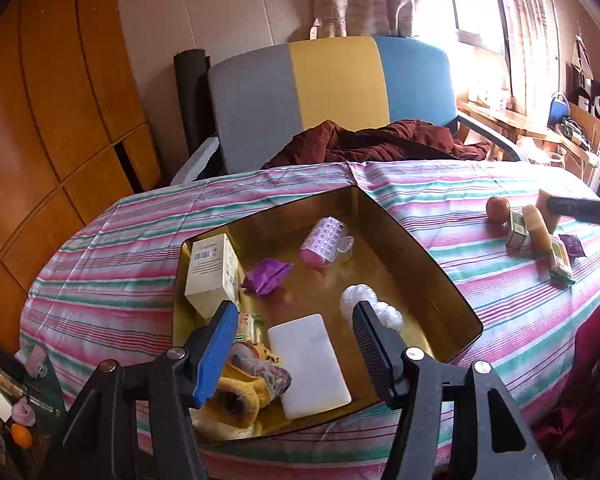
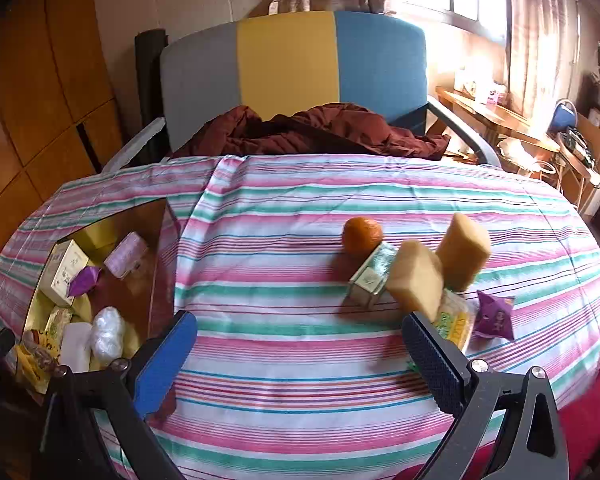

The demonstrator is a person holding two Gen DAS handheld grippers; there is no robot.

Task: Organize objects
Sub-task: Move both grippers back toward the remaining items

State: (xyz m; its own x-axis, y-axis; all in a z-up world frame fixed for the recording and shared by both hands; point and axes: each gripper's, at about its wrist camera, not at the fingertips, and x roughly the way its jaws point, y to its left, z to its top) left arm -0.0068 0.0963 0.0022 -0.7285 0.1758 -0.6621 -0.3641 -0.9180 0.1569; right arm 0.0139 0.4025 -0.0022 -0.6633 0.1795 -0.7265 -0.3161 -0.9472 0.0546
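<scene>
A gold tin box lies open on the striped tablecloth and holds a cream carton, a purple packet, a pink roller, a white slab, a white plastic wad and a yellow knit item. My left gripper is open and empty above the box's near end. My right gripper is open and empty over bare cloth. Ahead of it to the right lie an orange, a green carton, two tan sponge blocks, a yellow-green packet and a purple packet.
The box also shows at the left of the right wrist view. A grey, yellow and blue chair with dark red cloth stands behind the table. Wooden cabinets are on the left, and a cluttered desk is by the window.
</scene>
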